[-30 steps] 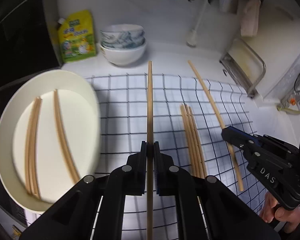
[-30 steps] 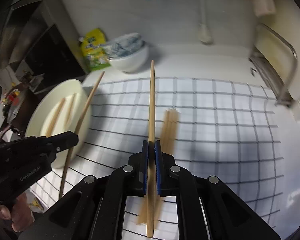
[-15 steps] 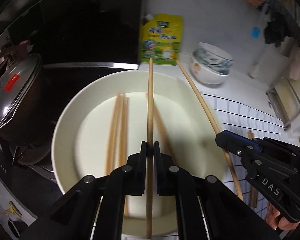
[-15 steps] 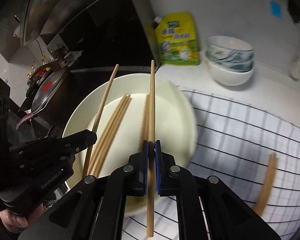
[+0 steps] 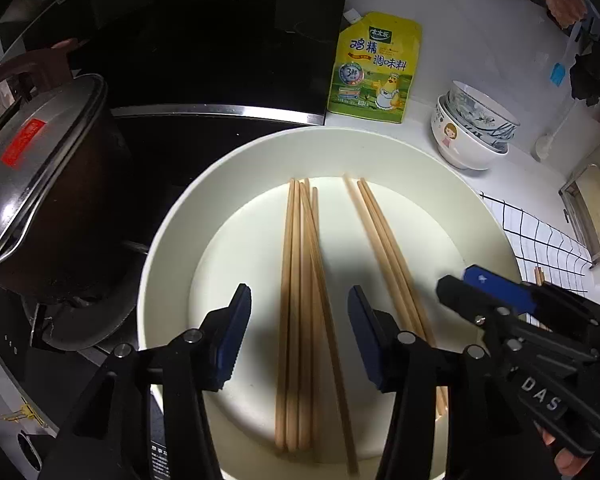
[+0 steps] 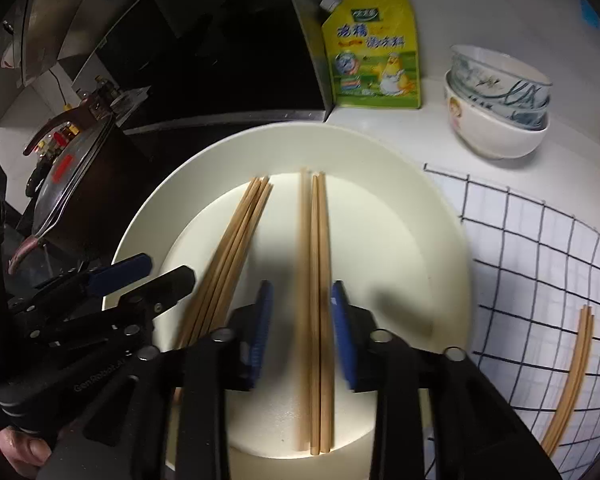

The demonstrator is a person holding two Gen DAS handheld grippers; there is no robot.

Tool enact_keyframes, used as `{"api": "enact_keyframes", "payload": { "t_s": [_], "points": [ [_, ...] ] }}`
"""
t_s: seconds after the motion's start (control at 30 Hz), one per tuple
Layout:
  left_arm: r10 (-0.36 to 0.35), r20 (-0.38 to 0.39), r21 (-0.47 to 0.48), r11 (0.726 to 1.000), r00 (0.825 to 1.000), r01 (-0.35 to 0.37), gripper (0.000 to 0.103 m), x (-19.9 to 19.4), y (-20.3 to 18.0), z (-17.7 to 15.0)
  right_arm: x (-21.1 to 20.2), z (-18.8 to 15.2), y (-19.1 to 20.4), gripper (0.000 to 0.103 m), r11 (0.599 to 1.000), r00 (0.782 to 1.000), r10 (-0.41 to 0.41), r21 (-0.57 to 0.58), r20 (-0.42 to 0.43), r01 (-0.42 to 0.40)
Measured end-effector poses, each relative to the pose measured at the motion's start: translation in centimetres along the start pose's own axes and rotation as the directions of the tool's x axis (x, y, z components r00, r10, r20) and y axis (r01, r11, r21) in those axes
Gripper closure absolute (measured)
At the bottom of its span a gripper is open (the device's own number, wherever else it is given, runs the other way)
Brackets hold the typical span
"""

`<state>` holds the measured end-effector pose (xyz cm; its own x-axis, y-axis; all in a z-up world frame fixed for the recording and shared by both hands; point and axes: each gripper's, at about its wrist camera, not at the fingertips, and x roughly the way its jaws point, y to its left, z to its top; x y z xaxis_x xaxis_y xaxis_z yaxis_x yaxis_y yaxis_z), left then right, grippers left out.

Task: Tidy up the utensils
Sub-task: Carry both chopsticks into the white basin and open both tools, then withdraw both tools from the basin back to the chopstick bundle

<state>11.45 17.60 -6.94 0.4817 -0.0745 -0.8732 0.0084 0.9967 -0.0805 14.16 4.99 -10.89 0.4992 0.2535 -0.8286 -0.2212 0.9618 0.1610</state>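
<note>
While both grippers, left [image 5: 298,336] and right [image 6: 300,328], hang spread apart over chopsticks [image 5: 300,300] on the plate [image 5: 168,248], "DAS" shows lower right.

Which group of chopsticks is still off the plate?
The small bunch lying on the checked cloth, right of the plate. The other two bunches lie inside the plate.

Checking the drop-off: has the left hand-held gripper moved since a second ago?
Yes. The left hand-held gripper moved left, off the checked cloth, over the plate, open.
</note>
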Motion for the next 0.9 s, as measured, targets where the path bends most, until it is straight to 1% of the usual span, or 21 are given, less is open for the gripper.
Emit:
{"api": "enact_keyframes", "payload": {
  "t_s": [0.13,0.17,0.33,0.57,0.67,0.9],
  "points": [
    [0.003,-0.014,-0.023,1.0,1.0,-0.003,0.048,-0.3,0.7,-0.4,-1.0,-0.8,-0.3,0.071,1.0,1.0,-0.024,0.006,0.009,0.024],
    [0.002,-0.015,-0.026,1.0,1.0,-0.002,0.047,-0.5,0.8,-0.5,-1.3,-1.1,-0.4,0.069,0.999,0.999,-0.033,0.006,0.008,0.033],
    [0.005,-0.008,-0.021,1.0,1.0,-0.005,0.043,-1.4,1.0,-1.2,-2.4,-2.6,-1.0,0.068,0.999,0.999,-0.043,0.022,0.01,0.043],
    [-0.004,-0.005,-0.02,1.0,1.0,0.003,0.043,-2.7,0.4,-2.3,-4.5,-3.9,-1.5,0.066,0.998,0.998,-0.055,0.029,0.025,0.054],
    [-0.003,-0.002,-0.013,1.0,1.0,0.003,0.041,-3.3,0.0,-2.7,-5.3,-4.3,-1.7,0.065,0.998,0.998,-0.051,0.03,0.036,0.05],
    [-0.001,-0.007,-0.002,1.0,1.0,0.001,0.041,-4.0,-1.4,-3.5,-7.1,-5.0,-2.6,0.064,0.999,0.997,-0.038,0.036,0.062,0.036]
  ]
}}
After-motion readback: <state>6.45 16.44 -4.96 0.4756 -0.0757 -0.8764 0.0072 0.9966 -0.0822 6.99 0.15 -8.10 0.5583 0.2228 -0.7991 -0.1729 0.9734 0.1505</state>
